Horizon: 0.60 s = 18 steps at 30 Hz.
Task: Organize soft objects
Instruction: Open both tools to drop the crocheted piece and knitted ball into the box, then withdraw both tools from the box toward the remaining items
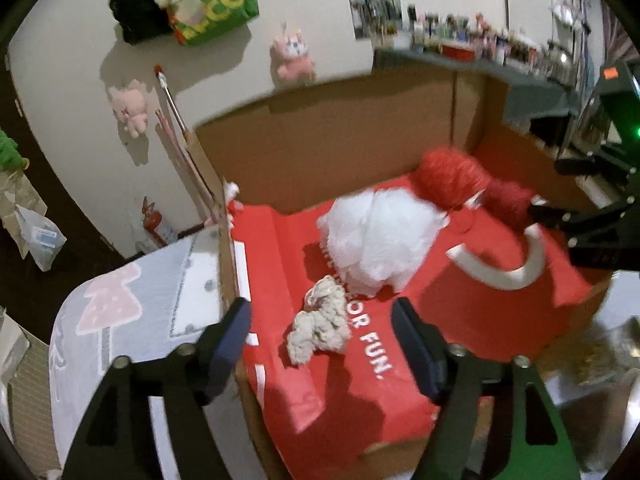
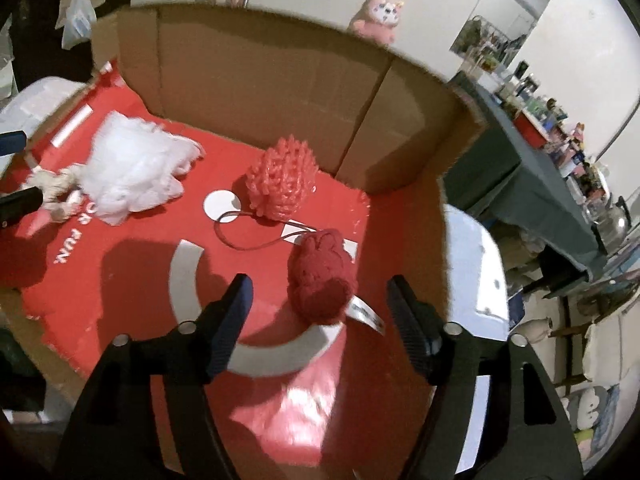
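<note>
Several soft objects lie on a red printed sheet (image 1: 360,400) inside a low cardboard box (image 1: 320,152). A beige woolly lump (image 1: 318,322) lies just ahead of my open, empty left gripper (image 1: 322,344). Behind it sit a white fluffy puff (image 1: 380,236), a red spiky puff (image 1: 448,178) and a dark red knitted toy (image 1: 508,200). In the right wrist view my right gripper (image 2: 318,320) is open and empty, with the dark red knitted toy (image 2: 320,276) lying just ahead of the gap between its fingers. The red spiky puff (image 2: 280,180), the white puff (image 2: 132,168) and the beige lump (image 2: 56,192) lie farther off.
The box's back cardboard wall (image 2: 260,80) stands upright. A grey patterned cloth (image 1: 132,312) covers the surface left of the box. Pink plush toys (image 1: 294,58) hang on the wall. A cluttered table with a grey cloth (image 2: 528,172) stands to the right.
</note>
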Available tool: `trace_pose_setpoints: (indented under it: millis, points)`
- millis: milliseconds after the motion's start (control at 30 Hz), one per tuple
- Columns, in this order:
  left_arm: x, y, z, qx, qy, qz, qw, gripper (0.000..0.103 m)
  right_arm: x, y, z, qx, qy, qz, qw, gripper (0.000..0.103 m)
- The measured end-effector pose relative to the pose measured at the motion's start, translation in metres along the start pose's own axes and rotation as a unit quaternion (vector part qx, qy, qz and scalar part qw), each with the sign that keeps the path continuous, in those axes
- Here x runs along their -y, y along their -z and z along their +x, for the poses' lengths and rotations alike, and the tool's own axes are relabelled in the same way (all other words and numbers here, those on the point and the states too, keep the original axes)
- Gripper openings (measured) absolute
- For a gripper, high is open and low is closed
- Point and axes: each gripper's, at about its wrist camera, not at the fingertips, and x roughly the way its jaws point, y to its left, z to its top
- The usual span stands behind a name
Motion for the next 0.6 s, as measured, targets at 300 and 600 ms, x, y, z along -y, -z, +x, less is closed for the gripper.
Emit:
trace_pose_setpoints:
  millis: [300, 600]
  points:
    - [0.020, 0.028, -0.105, 0.113, 0.046, -0.030, 0.9920, 0.097, 0.012, 0.036, -0.119, 0.105, -0.010, 0.034, 0.994, 0.086]
    - [0.030, 0.084, -0.187, 0.217, 0.052, -0.061, 0.9728, 0.103, -0.013, 0.112, -0.225, 0.218, -0.012, 0.033, 0.975, 0.095]
